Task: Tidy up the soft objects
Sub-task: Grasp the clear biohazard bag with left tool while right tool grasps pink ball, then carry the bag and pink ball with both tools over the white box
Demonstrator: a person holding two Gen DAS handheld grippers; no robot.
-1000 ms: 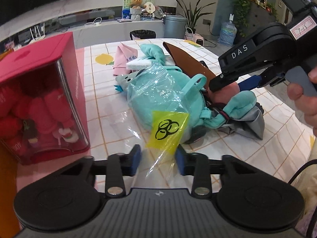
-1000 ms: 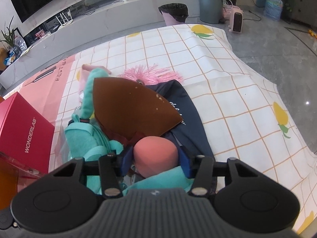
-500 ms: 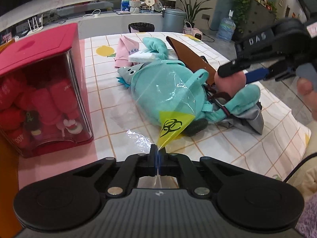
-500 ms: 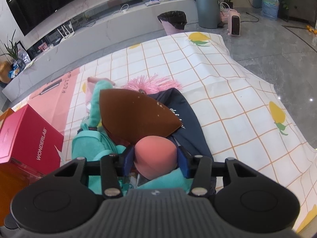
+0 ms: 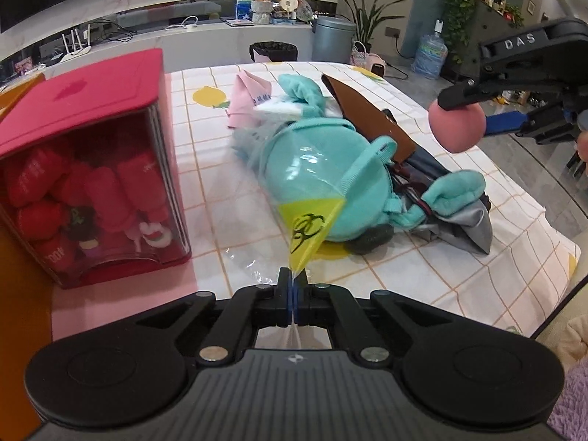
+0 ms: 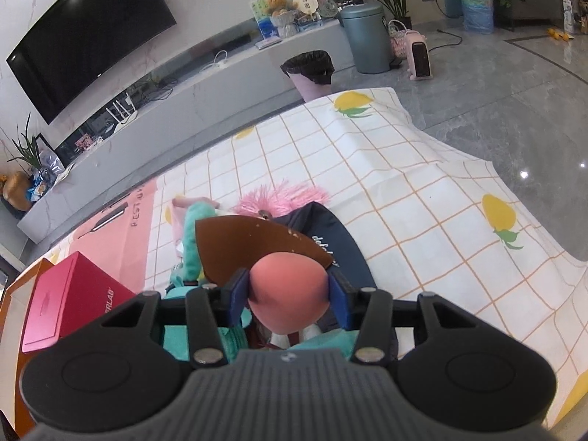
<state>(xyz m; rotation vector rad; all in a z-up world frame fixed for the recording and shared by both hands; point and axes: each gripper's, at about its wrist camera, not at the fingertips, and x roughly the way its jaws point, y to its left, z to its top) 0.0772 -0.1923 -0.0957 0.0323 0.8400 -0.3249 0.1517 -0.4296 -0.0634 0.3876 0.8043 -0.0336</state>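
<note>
My left gripper (image 5: 293,286) is shut on the corner of a clear plastic bag (image 5: 301,169) with a yellow biohazard patch (image 5: 308,222); the bag is stretched taut over a teal plush backpack (image 5: 323,183). My right gripper (image 6: 288,294) is shut on a pink egg-shaped sponge (image 6: 288,294), held in the air above the pile. In the left wrist view the sponge (image 5: 457,128) hangs at the right under the right gripper (image 5: 468,115). A brown leather piece (image 6: 253,250), a navy cloth (image 6: 341,242) and a pink fringed item (image 6: 283,198) lie in the pile.
A red box with a clear front (image 5: 84,169) holding red plush items stands at the left on a pink mat (image 5: 121,308). A pink folded cloth (image 5: 246,95) lies behind the backpack. The checked tablecloth (image 6: 422,220) hangs over the table's right edge.
The left gripper shut on the plastic bag's corner and pulled it taut. The right gripper lifted the pink sponge up off the pile and rolled a little.
</note>
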